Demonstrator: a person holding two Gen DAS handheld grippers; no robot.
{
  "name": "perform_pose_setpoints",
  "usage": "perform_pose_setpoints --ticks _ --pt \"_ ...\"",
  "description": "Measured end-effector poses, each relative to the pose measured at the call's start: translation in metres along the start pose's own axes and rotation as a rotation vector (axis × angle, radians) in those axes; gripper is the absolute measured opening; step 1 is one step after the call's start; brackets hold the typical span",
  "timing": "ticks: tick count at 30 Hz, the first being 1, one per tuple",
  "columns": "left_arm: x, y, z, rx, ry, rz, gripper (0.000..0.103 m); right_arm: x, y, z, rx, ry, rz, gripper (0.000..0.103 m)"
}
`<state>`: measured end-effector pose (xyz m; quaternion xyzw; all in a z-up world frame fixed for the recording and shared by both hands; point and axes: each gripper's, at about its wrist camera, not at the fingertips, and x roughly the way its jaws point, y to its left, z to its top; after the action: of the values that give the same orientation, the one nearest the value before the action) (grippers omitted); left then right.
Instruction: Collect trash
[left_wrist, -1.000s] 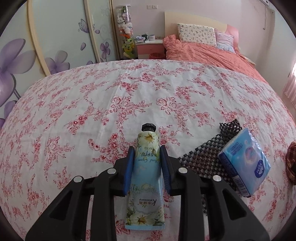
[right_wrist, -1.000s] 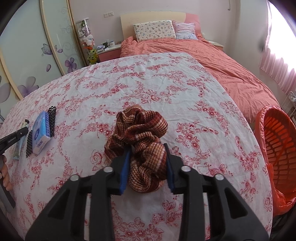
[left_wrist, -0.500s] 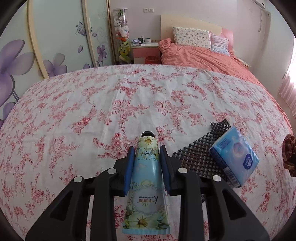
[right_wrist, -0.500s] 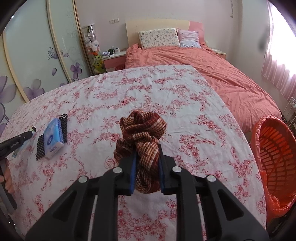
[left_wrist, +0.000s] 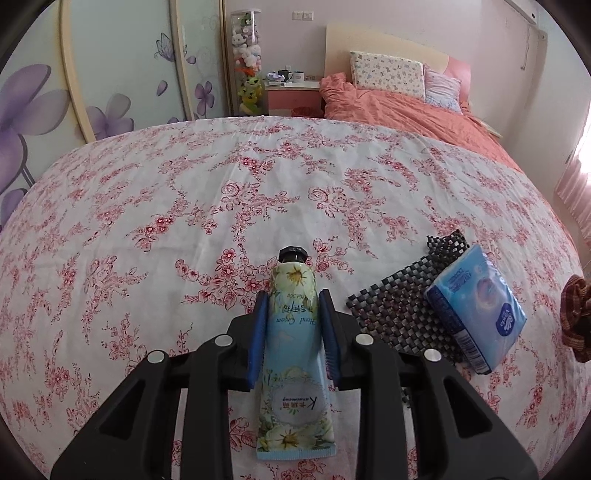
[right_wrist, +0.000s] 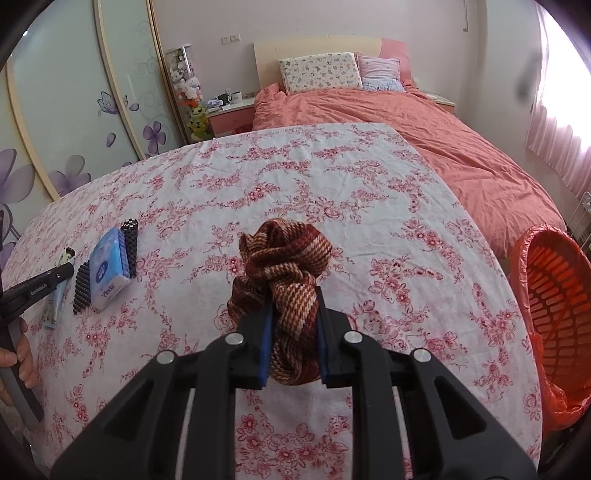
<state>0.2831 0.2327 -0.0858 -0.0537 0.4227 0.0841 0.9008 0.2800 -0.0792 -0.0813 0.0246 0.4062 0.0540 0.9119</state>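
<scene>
While both tools hold their loads over the flower-print surface (right_wrist: 369, 192), the left gripper (left_wrist: 289, 306) has its jaws pinching a hand-cream tube (left_wrist: 293, 354) across its mid-body, black cap pointing away from the camera and crimped tail toward it. Judged by its look, the tube is light, smooth-skinned and squashable; a hold on the flat of the body, as here, seems safer than one near the cap, where it could slip or squeeze out. The right gripper (right_wrist: 293, 314), whose jaws have just been closing, nips a brown striped scrunchie (right_wrist: 284, 266) at its lower fold, the rest of the loop bulging free above the pads. Soft, springy and nearly weightless, it should deform rather than slide, so a deep bite into the bunched cloth suits it. Left of the scrunchie lie a blue tissue pack (right_wrist: 109, 273) on a black woven mat (right_wrist: 83, 288). Right of the scrunchie, beyond the surface's edge, stands an orange basket (right_wrist: 554, 306) lined with a bag, probably the destination.
</scene>
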Motion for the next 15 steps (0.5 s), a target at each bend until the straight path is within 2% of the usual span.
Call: perform_pose_setpoints --ticks 8,15 --pt "-0.016 0.006 0.006 -0.002 -0.046 -0.015 0.028 -0.011 -0.001 0.004 0.009 -0.025 0.018 0.02" --pt "-0.052 -0.013 0.019 0.04 -0.117 -0.035 0.028 -0.038 -0.002 0.016 0.025 -0.085 0.044 0.02"
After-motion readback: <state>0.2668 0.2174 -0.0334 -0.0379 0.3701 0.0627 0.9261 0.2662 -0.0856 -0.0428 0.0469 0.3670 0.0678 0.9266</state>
